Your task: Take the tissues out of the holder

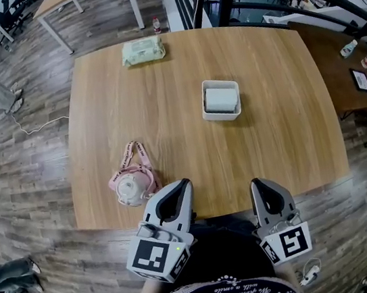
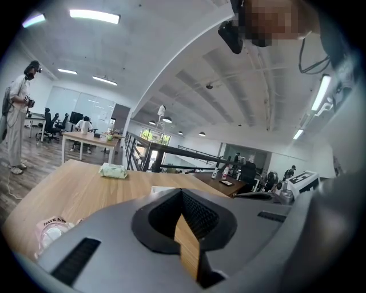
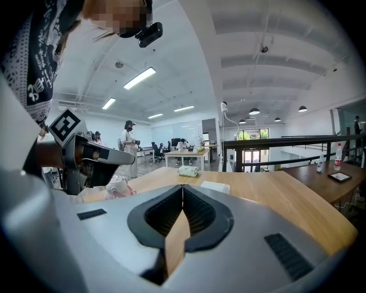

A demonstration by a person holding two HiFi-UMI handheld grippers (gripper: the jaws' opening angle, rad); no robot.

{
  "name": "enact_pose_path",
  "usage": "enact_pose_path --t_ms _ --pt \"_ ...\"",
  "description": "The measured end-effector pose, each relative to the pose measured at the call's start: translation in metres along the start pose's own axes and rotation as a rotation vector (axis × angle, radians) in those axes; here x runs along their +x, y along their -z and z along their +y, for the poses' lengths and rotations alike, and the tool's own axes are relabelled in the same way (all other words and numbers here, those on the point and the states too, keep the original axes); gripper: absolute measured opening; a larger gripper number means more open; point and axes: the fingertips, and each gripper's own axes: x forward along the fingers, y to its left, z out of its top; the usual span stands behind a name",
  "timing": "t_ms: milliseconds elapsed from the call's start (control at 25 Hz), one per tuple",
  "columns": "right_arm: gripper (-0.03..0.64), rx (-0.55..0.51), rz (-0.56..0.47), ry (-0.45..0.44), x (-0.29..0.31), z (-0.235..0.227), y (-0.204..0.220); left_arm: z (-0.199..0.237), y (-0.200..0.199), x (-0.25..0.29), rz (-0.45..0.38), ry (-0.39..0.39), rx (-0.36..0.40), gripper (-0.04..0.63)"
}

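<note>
Both of my grippers hovered at the near edge of the table (image 1: pixel 285 141), the left gripper (image 1: pixel 178 187) and the right gripper (image 1: pixel 260 184) each with its jaws pressed together on nothing. I saw the tissues (image 1: pixel 221 98) lying in the white holder (image 1: pixel 205 107), right of the table's middle and well apart from both.

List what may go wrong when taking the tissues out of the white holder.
The white rectangular holder looks unfixed; tugging the white tissues may drag or lift it. The left gripper and right gripper are shut; unopened, they would only push the stack. The pink face mask beside the left gripper may get swept.
</note>
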Motion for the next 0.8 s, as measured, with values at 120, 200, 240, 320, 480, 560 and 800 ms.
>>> enact_pose_path --t_ms 120,200,240,320,480,560,800 --pt "0.012 0.005 0.001 0.008 0.000 -0.001 0.000 -0.001 -0.002 0.002 0.000 0.010 -0.001 0.005" --pt "0.012 0.008 0.001 0.010 -0.001 -0.001 -0.001 -0.001 -0.003 0.003 -0.001 0.015 0.000 0.005" --pt "0.012 0.010 0.002 0.010 -0.001 -0.001 -0.001 -0.002 -0.003 0.004 -0.001 0.016 -0.001 0.005" --pt "0.012 0.015 0.004 0.009 -0.002 -0.002 -0.001 -0.003 -0.002 0.003 0.001 0.014 -0.006 0.005" --pt "0.012 0.018 -0.004 -0.003 0.000 -0.007 -0.003 0.000 -0.003 0.004 -0.008 -0.004 -0.023 0.005" --pt "0.012 0.018 -0.007 -0.015 0.001 -0.010 -0.004 0.007 -0.003 0.004 -0.010 -0.029 -0.036 0.005" --pt "0.012 0.025 -0.003 -0.053 0.006 -0.019 -0.009 0.025 -0.010 0.000 -0.014 -0.121 -0.034 0.005"
